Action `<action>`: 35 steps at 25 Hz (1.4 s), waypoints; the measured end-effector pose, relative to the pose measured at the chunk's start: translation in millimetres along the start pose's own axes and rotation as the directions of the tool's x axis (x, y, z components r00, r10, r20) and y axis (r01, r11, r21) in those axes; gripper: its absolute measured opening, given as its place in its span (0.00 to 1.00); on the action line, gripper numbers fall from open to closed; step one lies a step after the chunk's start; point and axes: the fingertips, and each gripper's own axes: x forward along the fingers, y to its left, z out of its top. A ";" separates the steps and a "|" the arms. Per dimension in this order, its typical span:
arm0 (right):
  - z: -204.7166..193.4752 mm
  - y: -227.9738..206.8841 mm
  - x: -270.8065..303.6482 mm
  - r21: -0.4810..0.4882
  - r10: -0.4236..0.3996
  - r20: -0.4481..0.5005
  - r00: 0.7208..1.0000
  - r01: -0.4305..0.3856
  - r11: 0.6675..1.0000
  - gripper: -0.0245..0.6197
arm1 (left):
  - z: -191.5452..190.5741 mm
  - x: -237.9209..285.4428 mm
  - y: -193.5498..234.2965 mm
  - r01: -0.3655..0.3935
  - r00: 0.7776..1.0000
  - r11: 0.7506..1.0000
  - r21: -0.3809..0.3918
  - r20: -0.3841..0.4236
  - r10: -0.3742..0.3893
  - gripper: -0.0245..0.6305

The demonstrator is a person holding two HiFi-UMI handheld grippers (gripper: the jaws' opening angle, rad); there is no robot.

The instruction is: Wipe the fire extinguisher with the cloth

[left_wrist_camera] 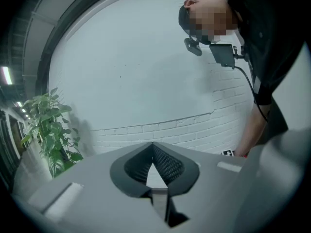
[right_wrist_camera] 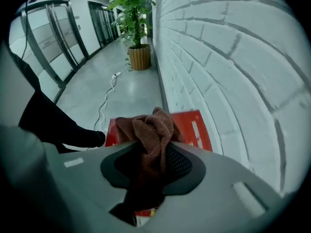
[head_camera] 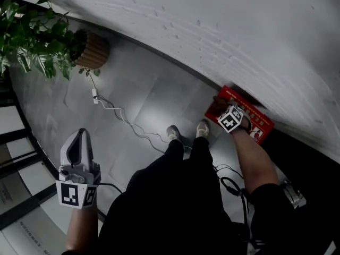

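Observation:
A flat red fire-extinguisher box [head_camera: 254, 122] with white print sits on the floor at the foot of the white brick wall. No extinguisher cylinder shows in any view. My right gripper [head_camera: 223, 108] points steeply down just over the box's left end and is shut on a brown cloth [right_wrist_camera: 151, 130]. The cloth bunches out past the jaws and hides part of the red box [right_wrist_camera: 197, 127] in the right gripper view. My left gripper [head_camera: 82, 136] is far off at the lower left, shut and empty. In its own view the left gripper [left_wrist_camera: 153, 148] faces the brick wall.
A potted plant [head_camera: 91, 50] in a ribbed pot stands by the wall at the upper left. A white cable [head_camera: 125, 118] with a plug block runs across the grey floor to the person's shoes [head_camera: 173, 133]. Glass doors [head_camera: 16, 142] line the left side.

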 end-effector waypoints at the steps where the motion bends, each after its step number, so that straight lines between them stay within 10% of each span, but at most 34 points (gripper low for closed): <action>1: -21.0 -1.0 -6.3 0.024 -0.009 -0.014 1.000 0.010 1.000 0.22 | 1.0 4.9 -2.4 0.014 1.000 1.000 -0.004 0.010 -0.014 0.04; 7: -181.6 -5.0 -56.4 0.249 -0.058 -0.180 0.982 0.102 0.963 0.21 | 19.7 46.6 -32.7 0.149 0.987 0.989 -0.006 0.068 -0.148 0.04; 13: -319.6 -3.5 -113.4 0.436 -0.077 -0.413 0.908 0.271 0.858 0.22 | 27.9 67.3 -40.7 0.218 0.971 0.976 0.009 0.095 -0.218 0.04; 18: -186.9 -24.1 -97.5 0.283 -0.237 -0.118 0.964 0.262 0.923 0.22 | 24.0 67.7 -26.6 0.187 0.978 0.982 -0.002 0.093 -0.186 0.04; 25: 59.4 45.3 -10.6 -0.140 -0.024 0.150 0.988 0.045 0.989 0.22 | 21.7 38.1 -0.2 0.089 0.995 0.996 0.019 0.039 -0.089 0.04; 29: 49.3 76.5 17.9 -0.216 0.046 -0.019 0.999 -0.049 0.975 0.22 | 17.3 18.5 13.0 0.041 0.999 0.998 0.039 0.015 -0.042 0.04; 35: -61.3 70.8 -18.3 -0.044 0.001 -0.030 1.000 -0.003 0.999 0.22 | 32.7 41.5 -11.0 0.092 0.992 0.994 -0.053 0.088 -0.087 0.04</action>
